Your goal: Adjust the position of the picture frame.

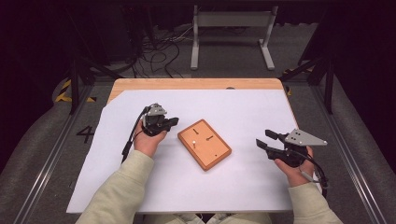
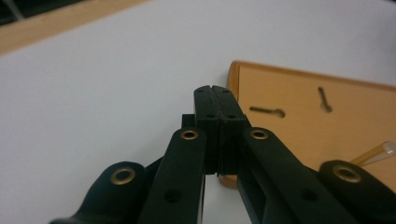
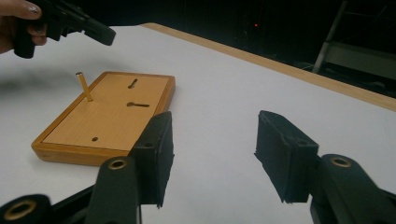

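Lying at the middle of the white sheet (image 1: 224, 107), the flat rectangular wooden board (image 1: 204, 143) carries a thin upright wooden peg (image 1: 192, 141). Left gripper (image 1: 173, 121), jaws pressed together on nothing, is held low just beside the board's left end. Right gripper (image 1: 264, 139), held level, points toward the board from well apart, jaws parted and empty.

**Materials and finishes**

Board (image 1: 204, 144): wood, smooth, satin orange-brown face, lighter rim; 2 dark slots cut in it.
Peg (image 3: 84, 86): pale wood or plastic, cannot tell which, with a light tip.
Sheet (image 1: 243, 112): white paper, matt, smooth.
Table (image 1: 196, 84): light wood, smooth, slight sheen.
Left gripper (image 2: 215, 94): black plastic, matt; brass-coloured metal rivets, glossy.
Right gripper (image 3: 212, 156): black plastic arms, matt; pads (image 3: 280, 156) rough-edged, rubbery; brass-coloured rivets; grey plate (image 1: 304, 137), matt.
Sleeves (image 1: 122, 186): cream cloth, soft, matt.
Floor (image 1: 46, 140): grey, dull, carpet-like.
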Demonstrator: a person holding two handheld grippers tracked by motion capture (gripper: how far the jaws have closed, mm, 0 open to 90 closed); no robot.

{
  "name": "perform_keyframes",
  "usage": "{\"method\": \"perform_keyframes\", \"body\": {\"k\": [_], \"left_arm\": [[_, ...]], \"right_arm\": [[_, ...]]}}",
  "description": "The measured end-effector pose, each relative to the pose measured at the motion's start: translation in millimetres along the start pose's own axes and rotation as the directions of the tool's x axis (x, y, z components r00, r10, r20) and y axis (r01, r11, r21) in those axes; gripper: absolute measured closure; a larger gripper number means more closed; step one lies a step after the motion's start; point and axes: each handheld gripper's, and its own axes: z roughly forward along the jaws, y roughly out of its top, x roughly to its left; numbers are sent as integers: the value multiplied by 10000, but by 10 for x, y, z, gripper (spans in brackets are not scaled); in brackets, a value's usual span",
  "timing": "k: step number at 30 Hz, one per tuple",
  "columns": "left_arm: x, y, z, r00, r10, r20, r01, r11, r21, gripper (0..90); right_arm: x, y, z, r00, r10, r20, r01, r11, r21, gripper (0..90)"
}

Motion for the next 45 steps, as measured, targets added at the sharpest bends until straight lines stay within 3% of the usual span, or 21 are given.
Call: {"method": "perform_keyframes", "body": {"k": [4, 9, 14, 23, 25, 35, 41, 42, 44, 45], "left_arm": [[9, 16, 94, 9999, 52, 95, -53, 9999, 125, 900], [15, -38, 220, 9997, 24, 225, -37, 9982, 607, 900], [11, -104, 333, 9984, 120, 544, -191, 9911, 1320, 900], [30, -156, 362, 9975, 180, 679, -286, 9869, 1587, 900], [21, -169, 340, 9949, 138, 1001, -309, 9847, 1715, 900], [-283, -250, 201, 9799, 444, 1944, -869, 9725, 2159, 900], [-525, -268, 161, 9648, 475, 2585, -1074, 9689, 2230, 900], [-555, -262, 155, 9630, 681, 2607, -1263, 9687, 2137, 900], [-596, -251, 130, 9636, 853, 2533, -1390, 9693, 2026, 900], [-602, -251, 122, 9640, 721, 2559, -1267, 9708, 2036, 900]], "right_arm": [[23, 5, -22, 9999, -49, -128, 49, 10000, -3, 488], [47, 1, -31, 9996, -91, -277, 93, 9999, 85, 498], [66, 0, -40, 9989, -113, -446, 117, 9999, 88, 501], [72, -3, -34, 9982, -96, -584, 102, 9999, 98, 500], [71, 0, -33, 9981, -103, -603, 109, 9999, 97, 500], [73, 17, -26, 9972, -107, -744, 119, 9998, 156, 514], [90, 32, -7, 9963, -217, -830, 243, 9992, 302, 563], [89, 33, -4, 9964, -205, -824, 234, 9992, 338, 567], [82, 35, 0, 9973, -193, -708, 227, 9986, 481, 590], [76, 34, 0, 9980, -117, -628, 156, 9980, 616, 617]]}}
